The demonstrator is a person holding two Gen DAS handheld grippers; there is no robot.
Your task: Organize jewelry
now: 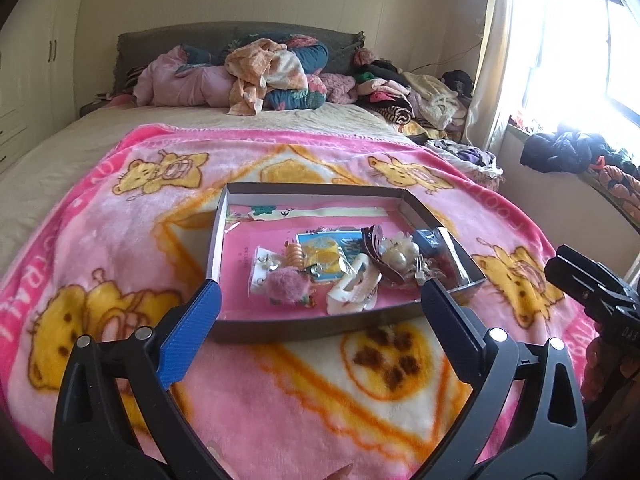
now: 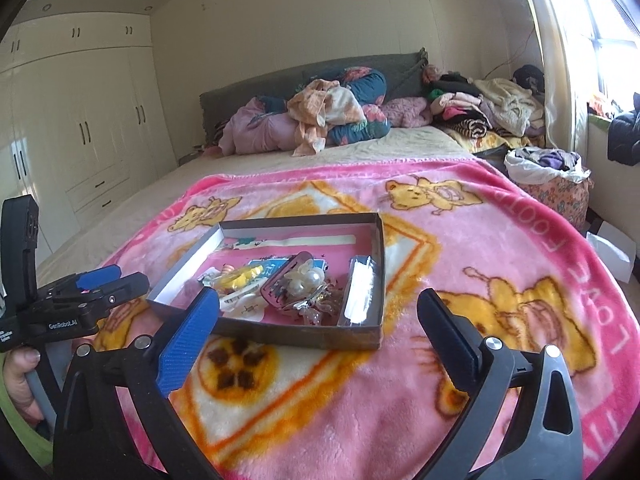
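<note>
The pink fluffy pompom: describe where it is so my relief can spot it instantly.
On the pink cartoon blanket sits a shallow cardboard box. Inside, near its front-left corner, lies the pompom, the only furry item, beside a white hair claw.

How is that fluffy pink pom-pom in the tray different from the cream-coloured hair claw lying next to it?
The pink pom-pom is soft, fuzzy and roundish; the cream hair claw is hard, smooth plastic, longer, with cut-out openings. The pom-pom is dusty pink, the claw off-white. The pom-pom lies nearer the tray's left side, the claw toward its middle. Both lie loose near the tray's front wall, with neither gripper touching them.
</note>
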